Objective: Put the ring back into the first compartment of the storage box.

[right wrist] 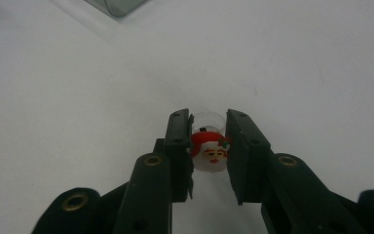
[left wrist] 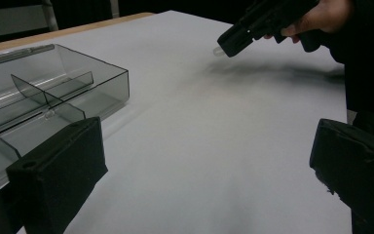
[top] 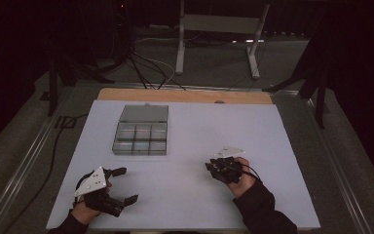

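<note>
The right claw (right wrist: 209, 146) pinched a small Santa-face ring (right wrist: 209, 148) above the near right tabletop (top: 190, 180). The clear compartment box (top: 141, 131) lay far and left of it. The left claw (top: 124, 185), spread and empty, sat nearer the box.

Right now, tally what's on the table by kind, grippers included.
Clear compartment box: 1
Small Santa-face piece, clamped in the right gripper: 1
Grippers: 2, the left gripper with jaws apart and nothing between them
Total: 4
</note>
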Motion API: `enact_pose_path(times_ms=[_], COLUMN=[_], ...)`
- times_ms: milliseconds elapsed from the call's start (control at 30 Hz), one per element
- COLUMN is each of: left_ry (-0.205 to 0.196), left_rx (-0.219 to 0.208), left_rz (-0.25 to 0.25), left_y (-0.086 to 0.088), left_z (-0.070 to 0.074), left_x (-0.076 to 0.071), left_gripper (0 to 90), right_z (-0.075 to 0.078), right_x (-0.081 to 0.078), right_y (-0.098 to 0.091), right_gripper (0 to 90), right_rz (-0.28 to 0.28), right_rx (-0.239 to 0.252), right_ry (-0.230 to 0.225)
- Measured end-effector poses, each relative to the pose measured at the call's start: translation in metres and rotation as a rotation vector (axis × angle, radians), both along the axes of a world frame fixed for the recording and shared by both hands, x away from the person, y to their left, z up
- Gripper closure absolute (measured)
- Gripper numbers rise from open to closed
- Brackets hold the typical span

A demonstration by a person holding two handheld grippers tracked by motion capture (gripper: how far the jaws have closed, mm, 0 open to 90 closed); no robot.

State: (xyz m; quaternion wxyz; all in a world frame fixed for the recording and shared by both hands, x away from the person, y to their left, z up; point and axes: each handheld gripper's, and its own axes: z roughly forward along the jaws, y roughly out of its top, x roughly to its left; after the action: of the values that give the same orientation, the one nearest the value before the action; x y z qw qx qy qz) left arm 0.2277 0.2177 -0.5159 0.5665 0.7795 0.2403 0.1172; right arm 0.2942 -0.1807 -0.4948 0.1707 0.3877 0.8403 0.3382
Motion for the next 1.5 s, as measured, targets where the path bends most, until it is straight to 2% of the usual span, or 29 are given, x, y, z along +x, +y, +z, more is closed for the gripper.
enact_pose_path(times_ms=[667, 1500], left_ry=[-0.003, -0.005], left_rx=[0.0, -0.003], left_rz=[-0.002, -0.003], left_y=[0.0, 0.001], left_z=[0.0, 0.001], left_x=[-0.001, -0.001], left_gripper=[0.5, 0.5], right_z=[0.021, 0.044], right_x=[0.017, 0.038], right_y=[0.057, 0.101], right_gripper=[71.9, 71.9], right_rz=[0.12, 0.184], right_rx=[0.003, 0.029], right_ry=[-0.041, -0.072])
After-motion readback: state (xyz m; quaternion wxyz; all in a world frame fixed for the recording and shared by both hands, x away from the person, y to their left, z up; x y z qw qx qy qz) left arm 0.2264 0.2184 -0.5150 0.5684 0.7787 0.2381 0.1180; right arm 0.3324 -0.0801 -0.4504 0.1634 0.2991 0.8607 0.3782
